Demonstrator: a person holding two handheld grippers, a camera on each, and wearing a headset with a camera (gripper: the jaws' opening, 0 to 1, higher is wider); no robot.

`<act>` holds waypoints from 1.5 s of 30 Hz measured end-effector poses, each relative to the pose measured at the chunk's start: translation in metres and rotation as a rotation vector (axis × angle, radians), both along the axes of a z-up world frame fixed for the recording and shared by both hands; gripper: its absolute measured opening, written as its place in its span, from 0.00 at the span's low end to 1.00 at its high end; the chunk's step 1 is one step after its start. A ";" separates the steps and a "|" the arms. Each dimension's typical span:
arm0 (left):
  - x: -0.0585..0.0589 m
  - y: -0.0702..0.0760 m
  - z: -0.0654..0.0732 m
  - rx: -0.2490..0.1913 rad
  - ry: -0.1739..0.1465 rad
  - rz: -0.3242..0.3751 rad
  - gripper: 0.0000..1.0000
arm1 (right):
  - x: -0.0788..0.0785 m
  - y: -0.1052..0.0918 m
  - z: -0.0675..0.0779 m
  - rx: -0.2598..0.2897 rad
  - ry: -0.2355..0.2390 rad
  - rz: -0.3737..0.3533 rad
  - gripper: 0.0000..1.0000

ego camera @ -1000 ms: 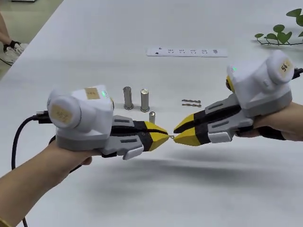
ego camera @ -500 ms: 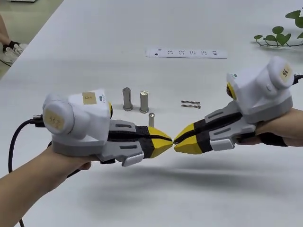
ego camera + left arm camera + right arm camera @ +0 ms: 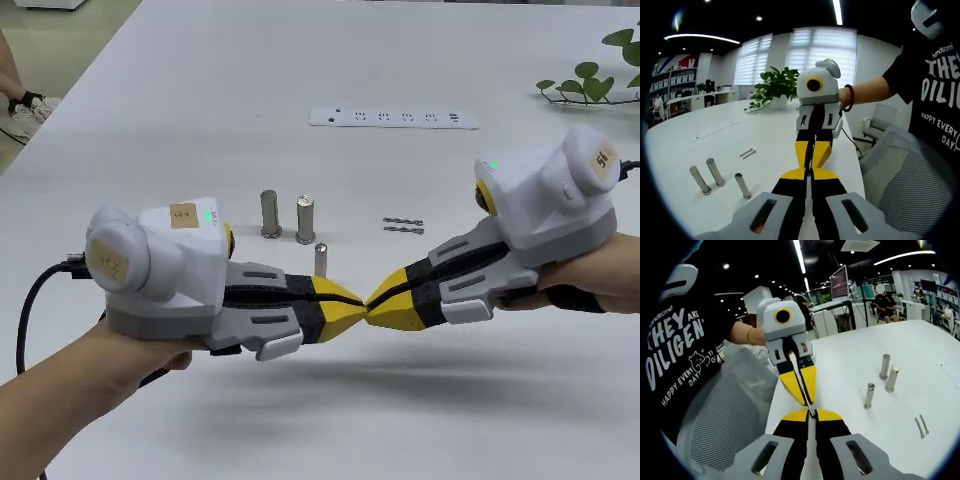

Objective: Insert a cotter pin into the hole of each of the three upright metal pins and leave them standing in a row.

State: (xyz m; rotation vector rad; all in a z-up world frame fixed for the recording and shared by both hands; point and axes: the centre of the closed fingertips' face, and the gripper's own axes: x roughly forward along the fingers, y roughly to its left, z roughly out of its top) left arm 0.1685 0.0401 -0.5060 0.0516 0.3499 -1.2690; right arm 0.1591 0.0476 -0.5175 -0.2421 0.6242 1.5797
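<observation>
The left hand-held gripper and right hand-held gripper meet tip to tip, both clenched; anything nipped is too small to see. A fumble could topple the metal pins standing just behind, near two cotter pins.

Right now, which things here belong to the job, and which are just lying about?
For the job: three metal pins, two cotter pins, left gripper, right gripper.
Just lying about: power strip, leafy plant.
</observation>
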 end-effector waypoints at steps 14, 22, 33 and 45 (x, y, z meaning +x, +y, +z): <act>0.005 0.005 -0.003 0.030 -0.033 0.036 0.02 | 0.002 0.001 -0.001 -0.066 -0.148 0.073 0.00; 0.010 0.008 -0.009 0.061 -0.038 0.093 0.09 | 0.014 -0.002 -0.004 -0.116 -0.211 0.063 0.00; 0.022 0.017 -0.024 0.101 -0.065 0.216 0.18 | 0.035 -0.012 -0.016 -0.200 -0.254 0.005 0.00; 0.046 0.035 -0.035 0.115 -0.066 0.384 0.24 | 0.058 -0.014 -0.026 -0.261 -0.281 -0.025 0.00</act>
